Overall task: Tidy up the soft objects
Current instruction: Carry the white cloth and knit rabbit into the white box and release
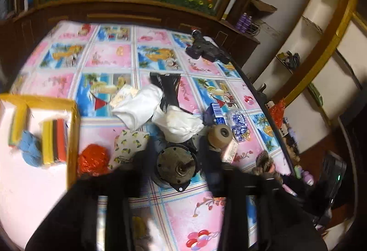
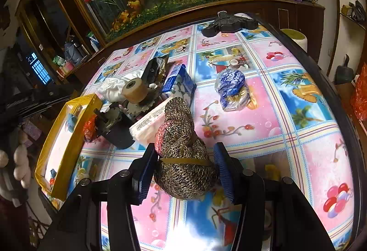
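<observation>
My right gripper (image 2: 185, 166) is shut on a brown-and-pink yarn skein (image 2: 183, 145), bound by a rubber band, just above the table. The skein also shows in the left wrist view (image 1: 266, 164). My left gripper (image 1: 175, 159) is open and blurred, with nothing between its fingers, above a dark motor (image 1: 175, 164). A yellow-rimmed tray (image 1: 73, 136) at the left holds sponges (image 1: 54, 140) and blue yarn (image 1: 29, 150). White cloths (image 1: 158, 111), a lemon-print cloth (image 1: 128, 145) and a red mesh ball (image 1: 93, 159) lie beside the tray. The tray (image 2: 62, 152) also shows in the right wrist view.
On the patterned tablecloth lie a tape roll (image 2: 134, 89), a blue box (image 2: 177, 81), a bag of wrapped items (image 2: 232, 90), a white packet (image 2: 149, 124), a black packet (image 1: 168, 88) and a black bracket (image 2: 229, 23). Cabinets and shelves surround the table.
</observation>
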`<state>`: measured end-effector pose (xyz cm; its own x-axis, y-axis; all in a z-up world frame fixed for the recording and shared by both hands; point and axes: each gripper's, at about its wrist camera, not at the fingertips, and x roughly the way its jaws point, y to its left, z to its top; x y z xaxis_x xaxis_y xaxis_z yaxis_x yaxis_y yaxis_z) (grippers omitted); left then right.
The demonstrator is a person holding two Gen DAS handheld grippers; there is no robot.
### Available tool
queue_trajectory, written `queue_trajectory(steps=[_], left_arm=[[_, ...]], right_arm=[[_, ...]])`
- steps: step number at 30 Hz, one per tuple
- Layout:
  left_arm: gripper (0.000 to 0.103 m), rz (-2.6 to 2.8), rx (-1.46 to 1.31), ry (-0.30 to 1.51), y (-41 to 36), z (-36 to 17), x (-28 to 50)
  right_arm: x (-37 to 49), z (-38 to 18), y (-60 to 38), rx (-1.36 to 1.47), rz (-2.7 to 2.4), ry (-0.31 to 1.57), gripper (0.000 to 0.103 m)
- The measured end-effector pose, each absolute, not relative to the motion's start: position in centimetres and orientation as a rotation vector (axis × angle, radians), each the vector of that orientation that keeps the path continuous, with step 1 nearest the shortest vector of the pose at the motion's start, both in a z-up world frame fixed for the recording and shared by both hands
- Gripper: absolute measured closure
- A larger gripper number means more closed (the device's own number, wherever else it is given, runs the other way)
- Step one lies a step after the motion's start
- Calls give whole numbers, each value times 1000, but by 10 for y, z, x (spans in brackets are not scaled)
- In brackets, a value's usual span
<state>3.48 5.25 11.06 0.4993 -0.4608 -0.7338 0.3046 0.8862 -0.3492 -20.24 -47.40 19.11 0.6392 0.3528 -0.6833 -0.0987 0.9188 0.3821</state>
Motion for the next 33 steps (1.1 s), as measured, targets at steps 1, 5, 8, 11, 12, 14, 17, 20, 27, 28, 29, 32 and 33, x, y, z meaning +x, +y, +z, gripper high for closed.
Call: queue_trajectory(steps=[1, 5, 8, 11, 12, 14, 17, 20, 27, 28, 29, 32, 33], left_arm=[[40, -452, -213, 963, 55, 104, 42], [40, -440, -275, 1010, 51, 87, 68], [40, -450, -272, 1024, 37, 83, 85], [39, -467, -230, 1077, 14, 73, 93], [40, -475, -200, 1093, 6, 69, 94], [65, -476, -98, 1098, -11, 65, 88], [83, -491, -74, 1074, -14, 70, 79], [84, -476, -115, 1016, 5, 87, 72], [84, -456, -191, 903, 76, 129, 40], [84, -449, -197, 894, 86, 132, 35], [84, -438, -203, 881, 99, 136, 29], [84, -400, -205, 849, 135, 142, 14], [84, -380, -202, 838, 148, 144, 11]], right_arm=[[-203, 190, -474, 329, 266, 843, 53], [-201, 184, -476, 348, 276, 852, 53], [-196, 180, -476, 355, 283, 858, 53], [-190, 174, -477, 375, 290, 870, 53], [-189, 173, -476, 379, 288, 872, 53], [-187, 170, -477, 385, 284, 877, 53], [-187, 170, -475, 385, 275, 875, 53], [-189, 176, -472, 379, 274, 861, 53], [-200, 202, -439, 322, 325, 827, 53], [-201, 206, -432, 312, 334, 825, 53], [-202, 210, -423, 300, 348, 823, 53], [-203, 221, -401, 279, 390, 825, 53], [-203, 225, -393, 273, 406, 827, 53]])
